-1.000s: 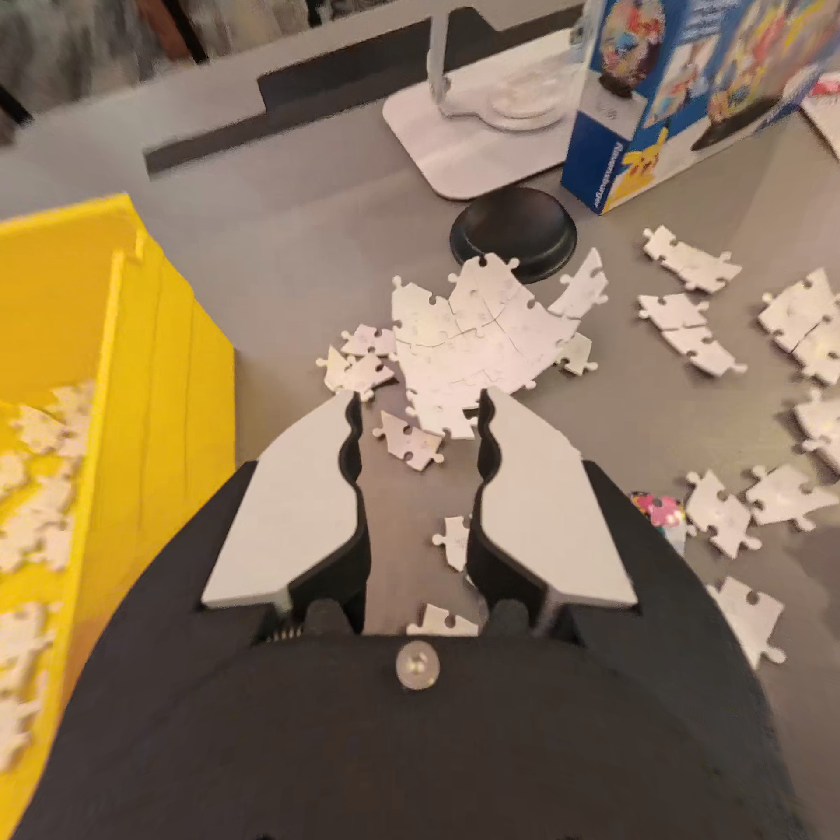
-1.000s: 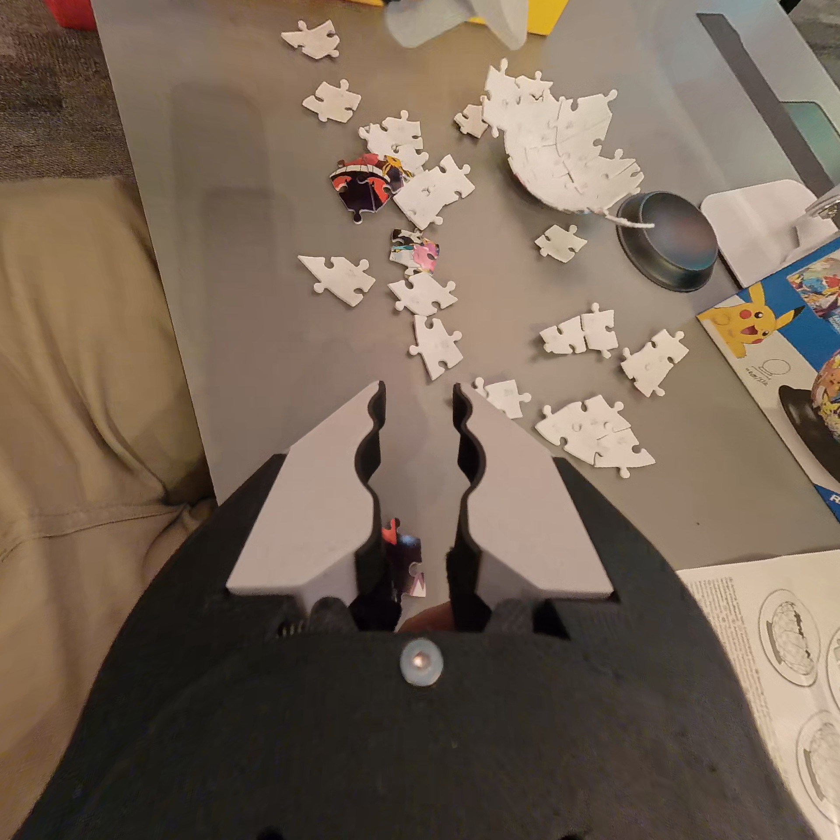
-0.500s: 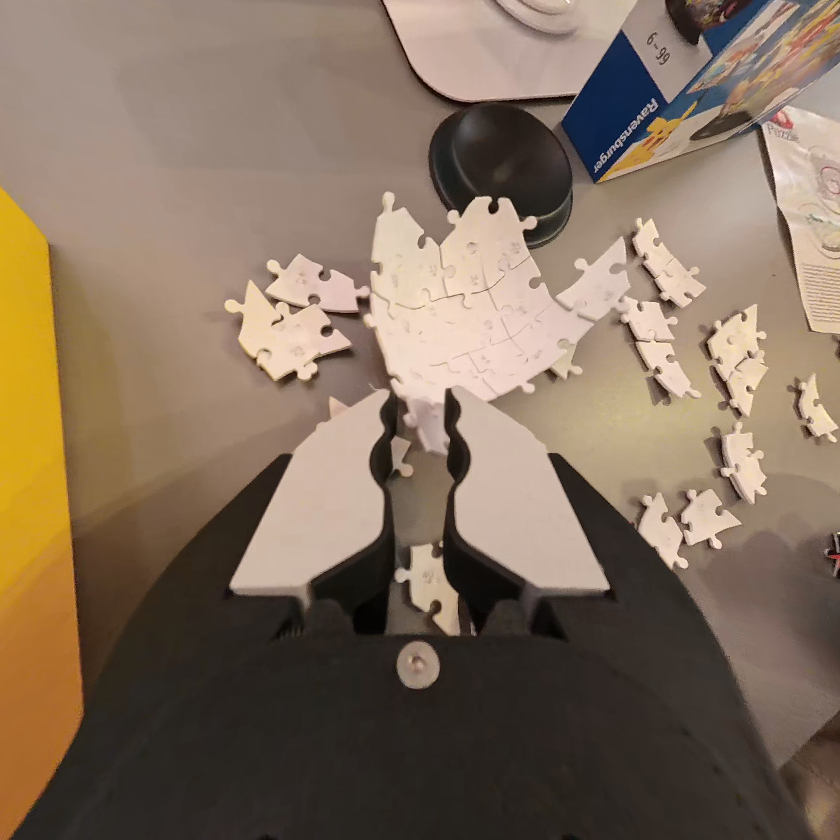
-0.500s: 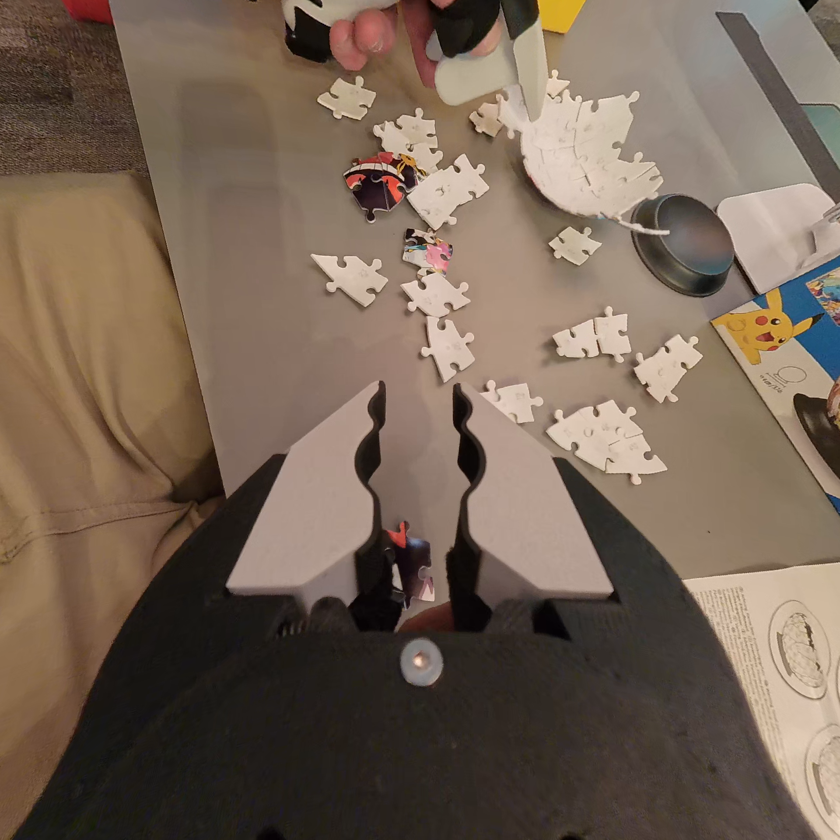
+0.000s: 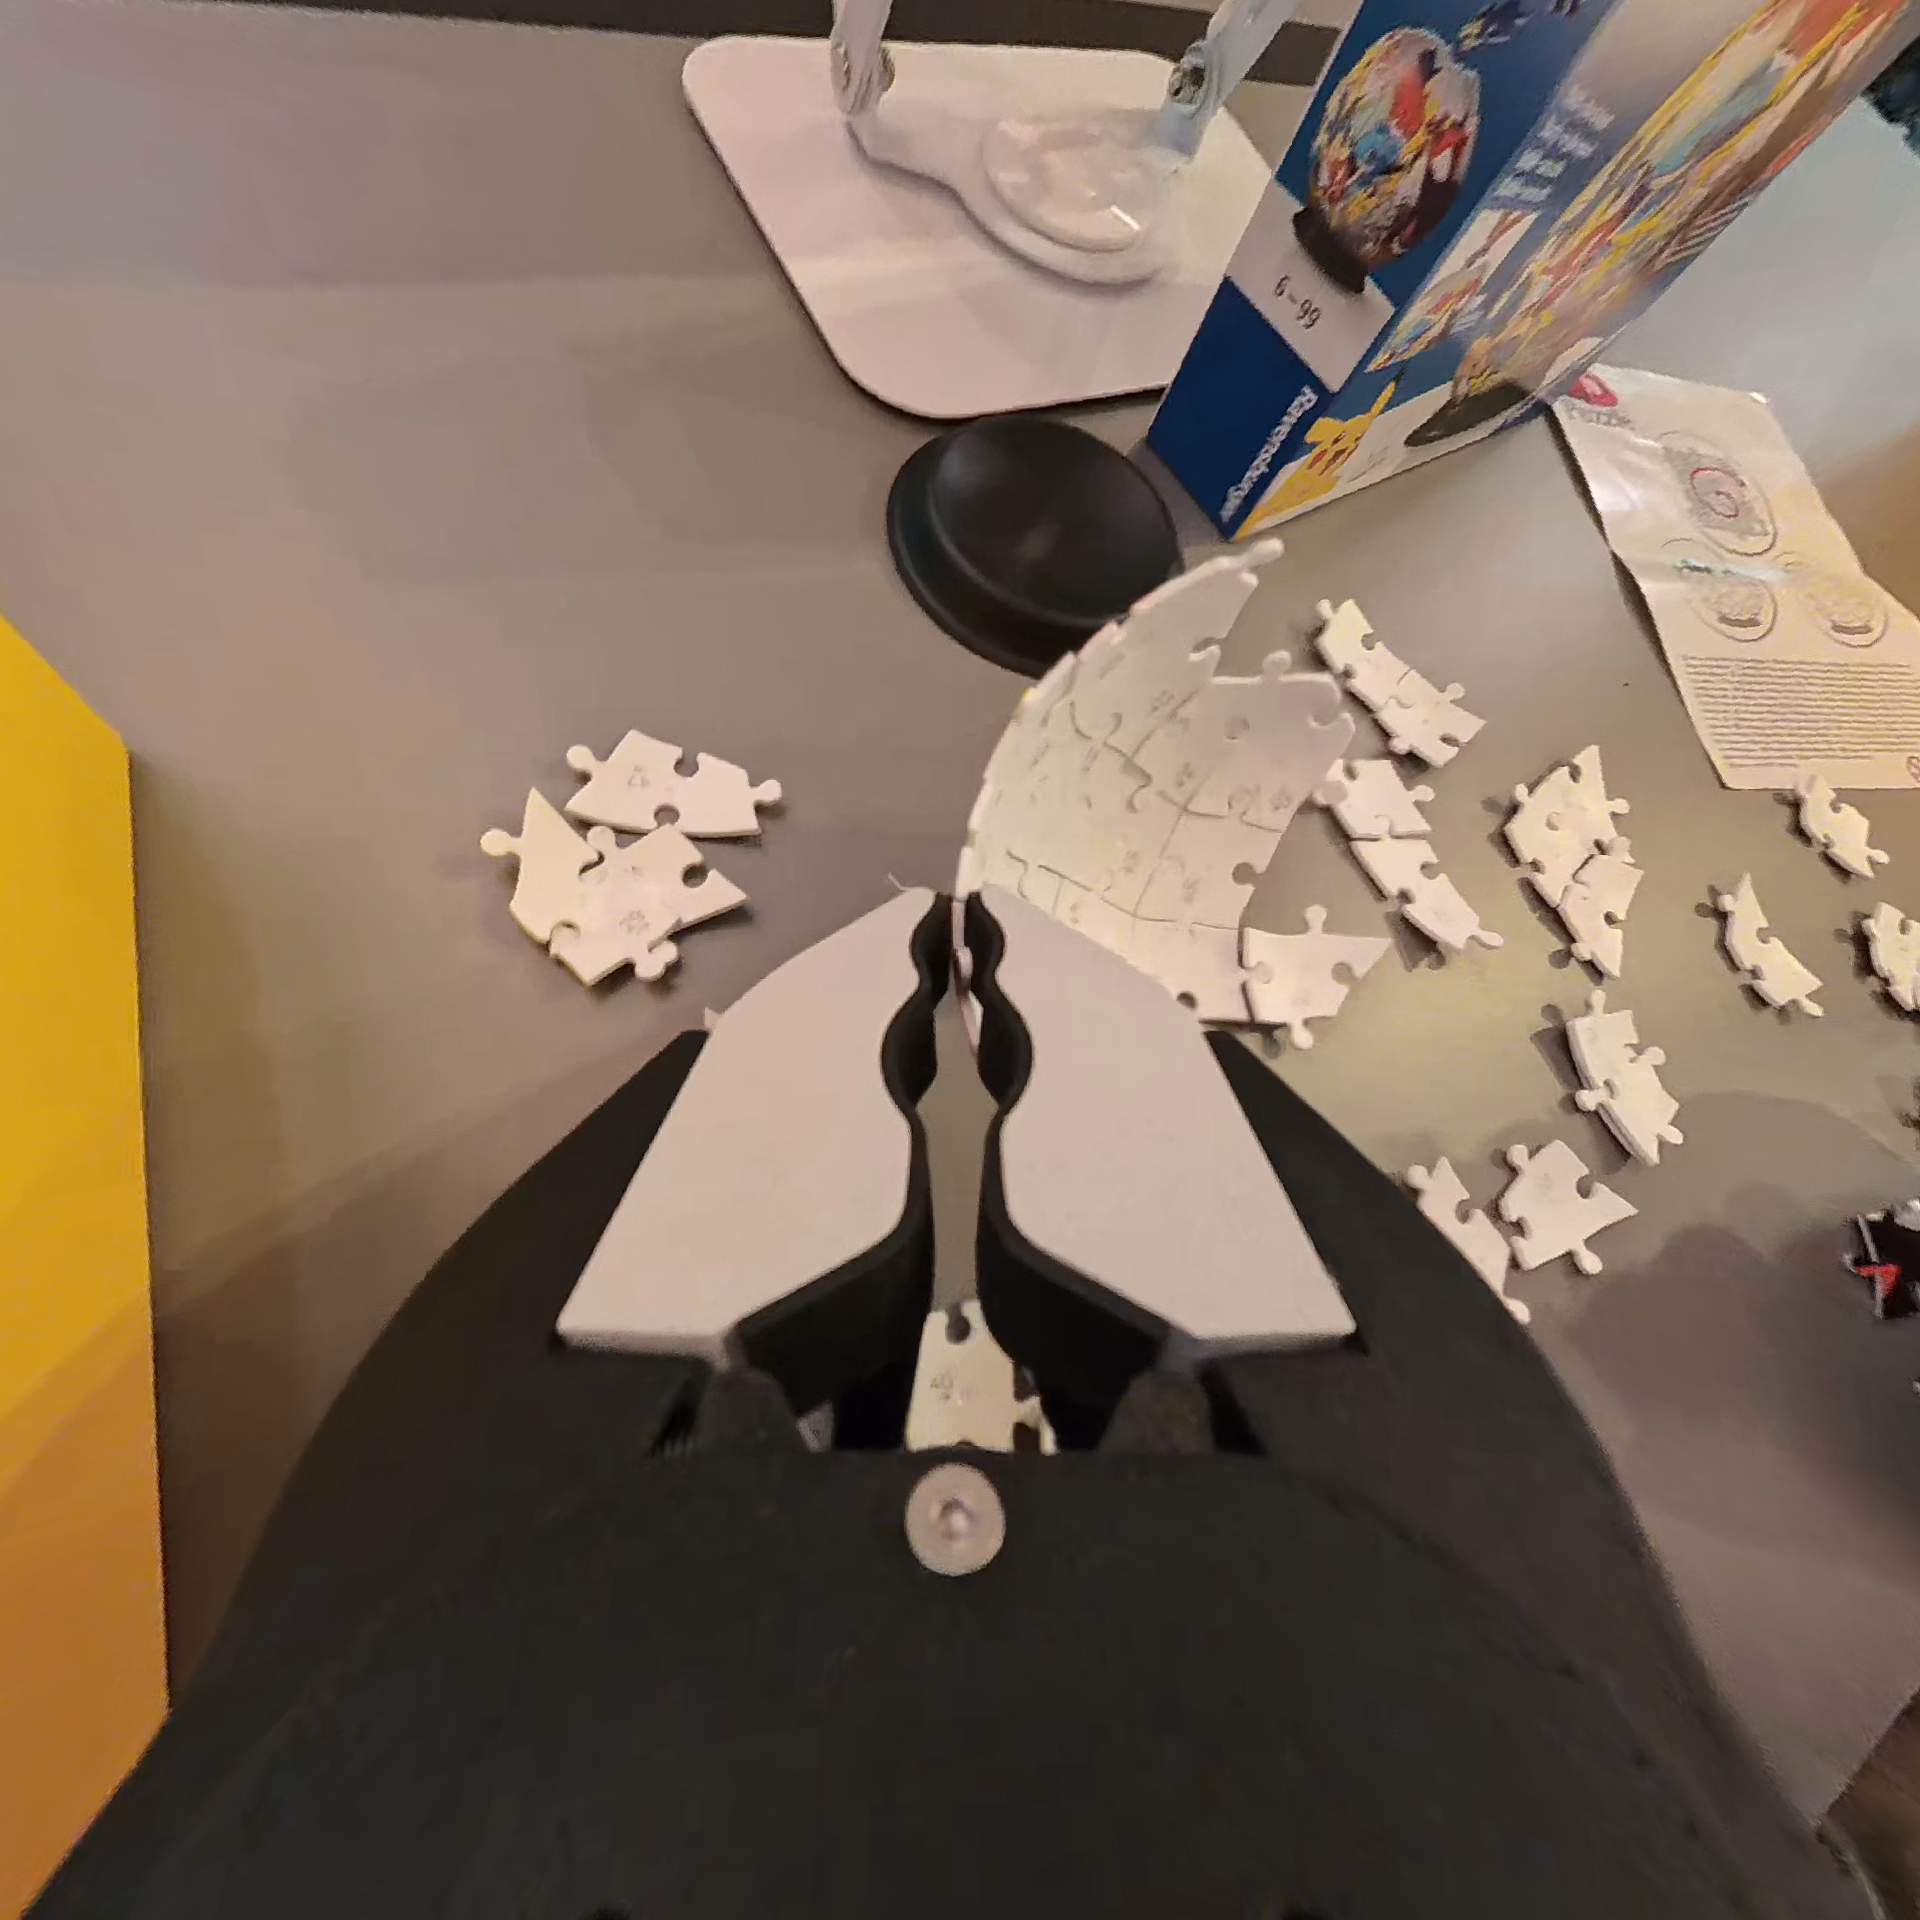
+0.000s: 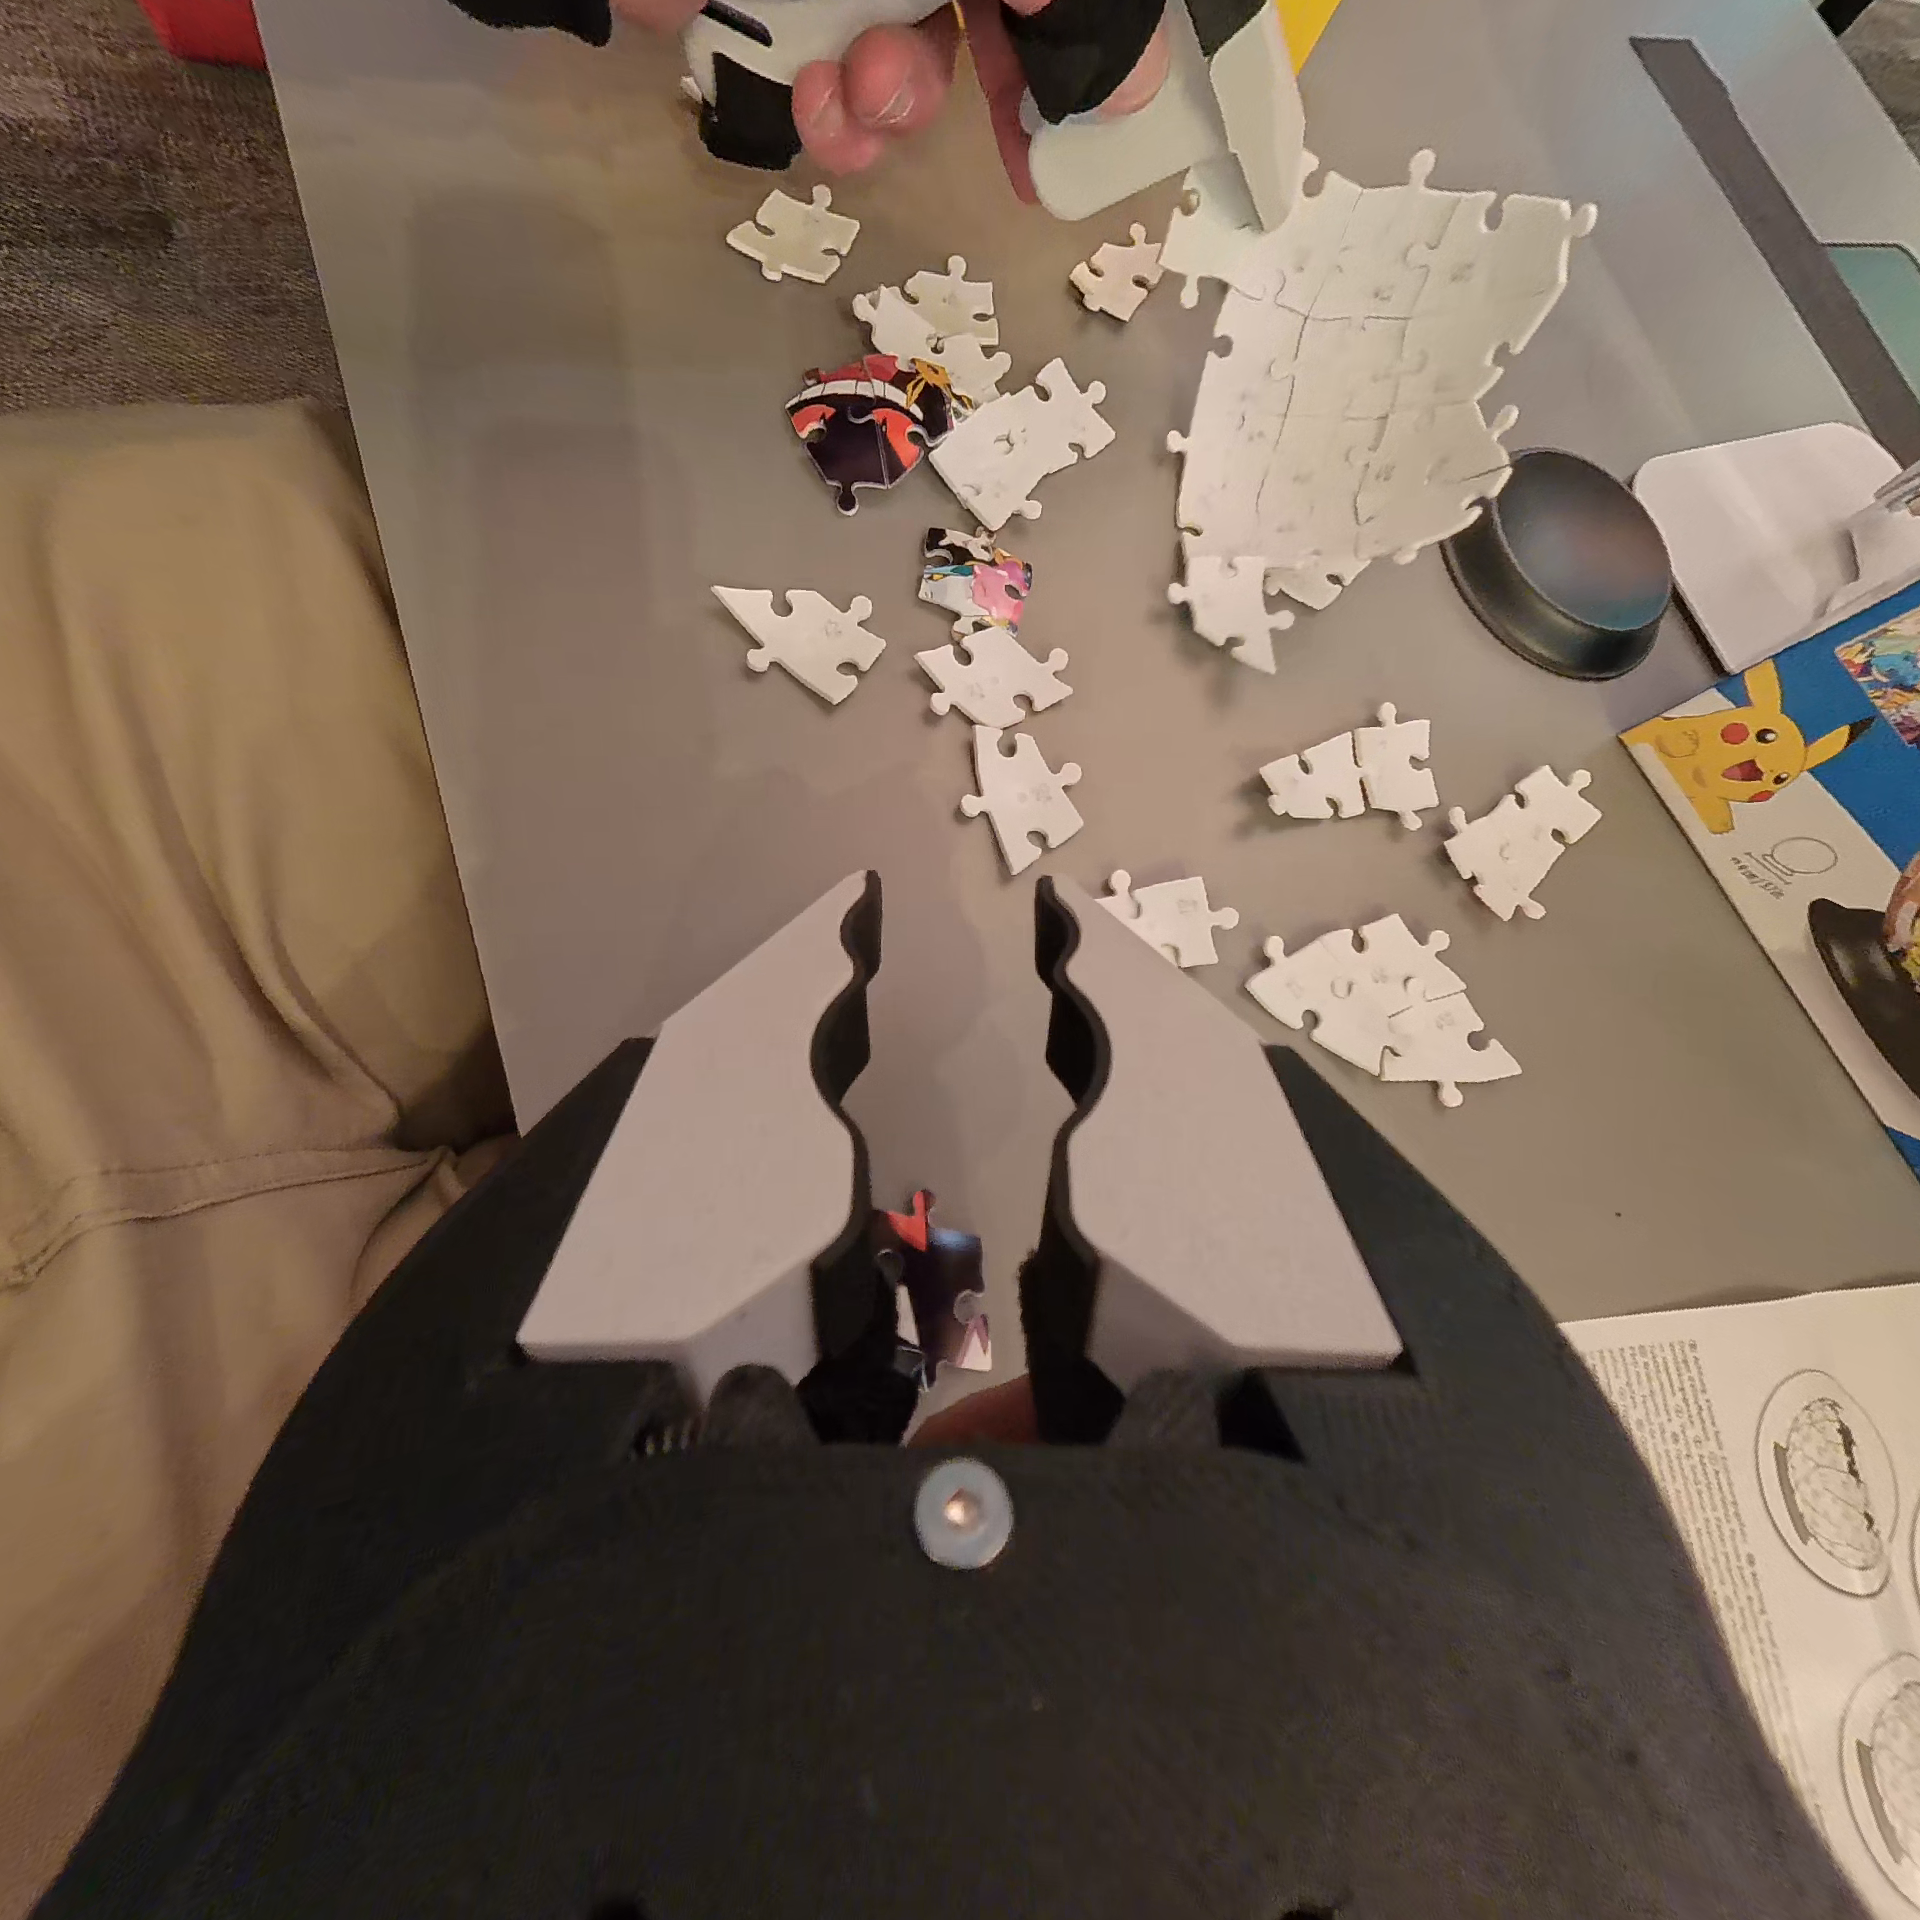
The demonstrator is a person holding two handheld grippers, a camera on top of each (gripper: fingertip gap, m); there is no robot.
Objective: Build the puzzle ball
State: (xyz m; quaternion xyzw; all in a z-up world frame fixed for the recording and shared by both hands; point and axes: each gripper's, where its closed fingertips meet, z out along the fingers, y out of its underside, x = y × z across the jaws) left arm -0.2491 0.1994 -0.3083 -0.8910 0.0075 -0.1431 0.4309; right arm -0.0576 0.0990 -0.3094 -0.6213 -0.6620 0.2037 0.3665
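- The left gripper [image 5: 961, 925] has its jaws clamped on the edge of the curved ball section [image 5: 1153, 810], tilting it up at about 1 o'clock from the tips.
- The right gripper [image 6: 956, 914] hangs with its jaws parted and nothing between them.
- Judged progress: under half of the ball is joined; many loose pieces [image 6: 1023, 795] and small clusters [image 6: 1382, 1003] await, and the black stand [image 6: 1569, 582] at 2 o'clock is unused.
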